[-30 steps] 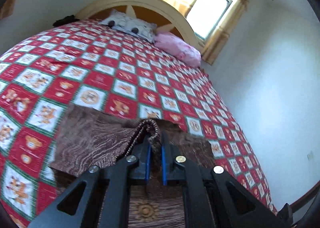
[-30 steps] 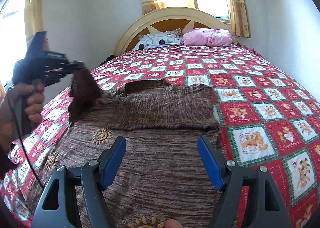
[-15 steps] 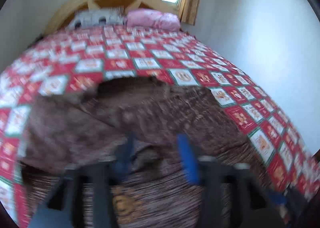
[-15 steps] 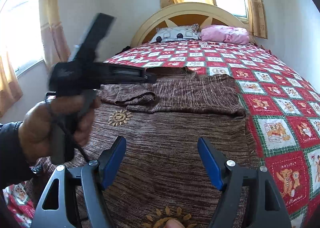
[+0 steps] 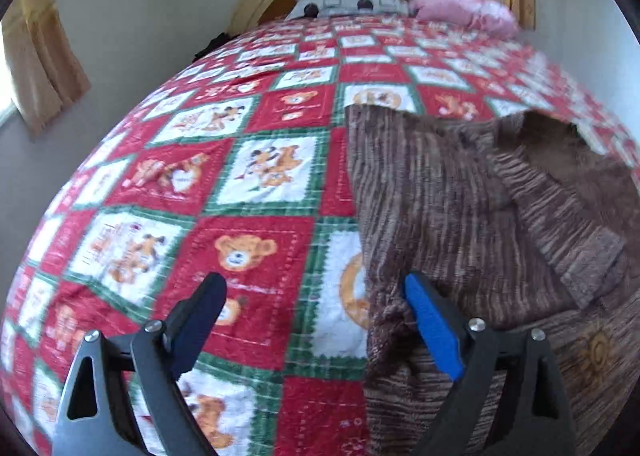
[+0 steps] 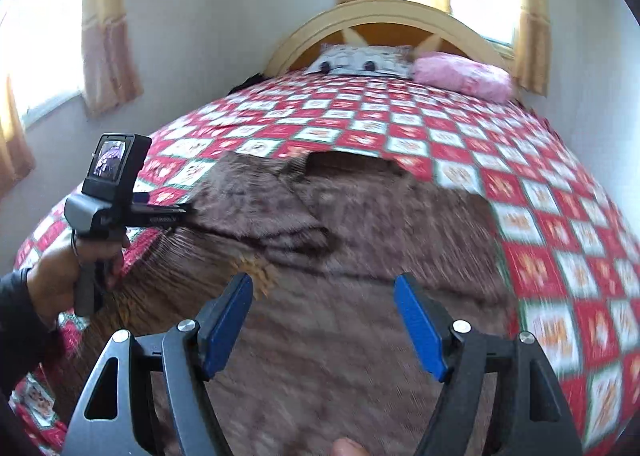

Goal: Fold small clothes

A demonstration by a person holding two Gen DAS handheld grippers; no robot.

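A brown striped knitted sweater (image 6: 360, 256) lies flat on the bed, its left sleeve folded in across the chest (image 5: 560, 224). In the left wrist view the sweater (image 5: 440, 196) fills the right side. My left gripper (image 5: 316, 320) is open and empty, astride the sweater's left edge low over the quilt. It also shows in the right wrist view (image 6: 168, 212), held by a hand at the sweater's left side. My right gripper (image 6: 324, 316) is open and empty above the sweater's lower body.
A red, white and green teddy-bear quilt (image 5: 200, 176) covers the bed. A grey pillow (image 6: 360, 60) and a pink pillow (image 6: 460, 74) lie against the arched wooden headboard (image 6: 380, 20). Walls and curtained windows surround the bed.
My left gripper let go of the sleeve, which now lies folded across the chest, opened, and swung to the sweater's left edge. My right gripper stayed open and shifted slightly.
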